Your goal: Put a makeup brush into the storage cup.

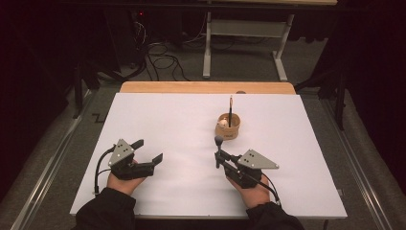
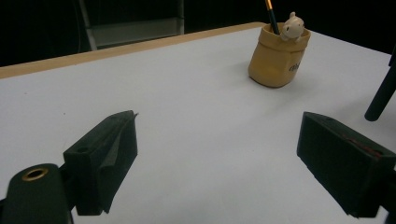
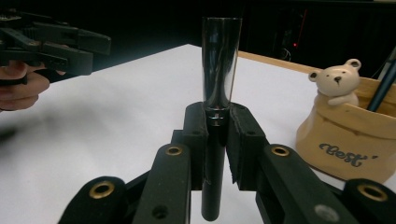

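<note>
My right gripper [image 1: 219, 157] [image 3: 217, 122] is shut on a black pen [image 1: 219, 142] [image 3: 219, 70], which stands upright between its jaws just above the white table. Just beyond it sits a tan pen holder [image 1: 229, 128] [image 2: 278, 58] [image 3: 348, 140] with a small white bear [image 3: 337, 80] [image 2: 293, 26] on its rim and a dark pencil [image 1: 230, 108] [image 2: 272, 14] standing in it. My left gripper [image 1: 151, 149] [image 2: 219, 154] rests at the table's left, open wide with bare table between its jaws. It also appears far off in the right gripper view [image 3: 56, 44].
A white sheet [image 1: 177, 120] covers the table, with a wooden strip [image 1: 206, 87] along the far edge. Beyond it stand a white desk frame [image 1: 207, 48] and loose cables [image 1: 163, 62] on the floor. The surroundings are dark.
</note>
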`<action>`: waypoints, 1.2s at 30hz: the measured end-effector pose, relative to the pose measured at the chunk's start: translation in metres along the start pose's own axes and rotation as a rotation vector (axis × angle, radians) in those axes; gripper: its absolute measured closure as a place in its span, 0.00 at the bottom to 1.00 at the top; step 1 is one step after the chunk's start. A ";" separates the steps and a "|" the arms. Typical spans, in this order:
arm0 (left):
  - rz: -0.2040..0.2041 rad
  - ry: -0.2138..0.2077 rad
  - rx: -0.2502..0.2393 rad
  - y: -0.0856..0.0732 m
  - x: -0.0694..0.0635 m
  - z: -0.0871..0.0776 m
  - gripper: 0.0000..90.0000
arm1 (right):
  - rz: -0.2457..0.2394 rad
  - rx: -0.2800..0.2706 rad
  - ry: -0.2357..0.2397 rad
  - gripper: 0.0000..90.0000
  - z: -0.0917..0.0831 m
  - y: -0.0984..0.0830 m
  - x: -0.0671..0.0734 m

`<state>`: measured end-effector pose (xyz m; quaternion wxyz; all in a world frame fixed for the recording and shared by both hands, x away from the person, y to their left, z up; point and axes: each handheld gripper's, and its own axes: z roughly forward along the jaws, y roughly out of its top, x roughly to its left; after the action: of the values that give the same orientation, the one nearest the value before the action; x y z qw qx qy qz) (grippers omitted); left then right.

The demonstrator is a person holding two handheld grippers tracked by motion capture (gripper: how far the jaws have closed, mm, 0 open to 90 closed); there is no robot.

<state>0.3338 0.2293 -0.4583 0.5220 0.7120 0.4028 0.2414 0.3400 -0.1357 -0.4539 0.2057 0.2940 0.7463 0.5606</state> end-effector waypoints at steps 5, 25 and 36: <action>0.003 -0.012 0.005 -0.001 0.000 0.001 0.13 | 0.005 -0.005 -0.011 0.89 -0.003 0.001 -0.004; -0.003 -0.004 0.018 -0.001 0.000 0.003 0.01 | 0.038 -0.018 -0.090 0.89 -0.018 0.002 -0.029; -0.005 -0.012 0.019 -0.001 0.000 0.003 0.00 | 0.055 -0.020 -0.131 0.89 -0.022 0.002 -0.042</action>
<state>0.3361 0.2275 -0.4601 0.5184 0.7173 0.4036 0.2319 0.3574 -0.1792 -0.4468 0.2415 0.3485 0.7173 0.5529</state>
